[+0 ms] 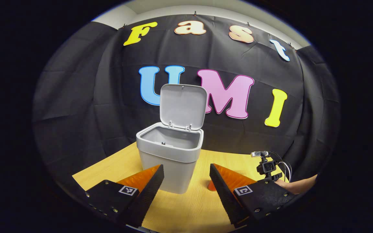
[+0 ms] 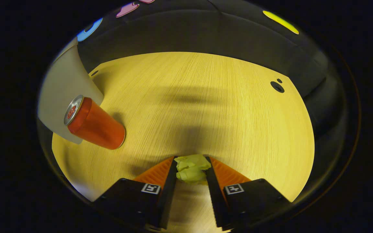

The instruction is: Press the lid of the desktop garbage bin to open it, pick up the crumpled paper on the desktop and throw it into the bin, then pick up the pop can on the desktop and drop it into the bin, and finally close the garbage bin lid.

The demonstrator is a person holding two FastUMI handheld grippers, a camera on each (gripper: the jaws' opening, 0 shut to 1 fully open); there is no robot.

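The grey desktop bin (image 1: 168, 155) stands on the wooden table with its lid (image 1: 182, 106) raised upright. My left gripper (image 1: 186, 173) is open, just in front of the bin, with nothing between its fingers. In the right gripper view, the crumpled yellowish paper (image 2: 192, 170) sits between both fingers of my right gripper (image 2: 191, 170), which press on it low over the table. The red pop can (image 2: 94, 124) stands upright beside the bin's grey wall (image 2: 62, 97) at the left. My right gripper (image 1: 267, 166) and the hand holding it also appear at the right in the left gripper view.
The wooden tabletop (image 2: 206, 97) stretches ahead of the right gripper, with two small dark holes (image 2: 277, 86) near its far right edge. Black cloth hangs behind the table. A bit of the red can (image 1: 211, 185) peeks out by the left gripper's right finger.
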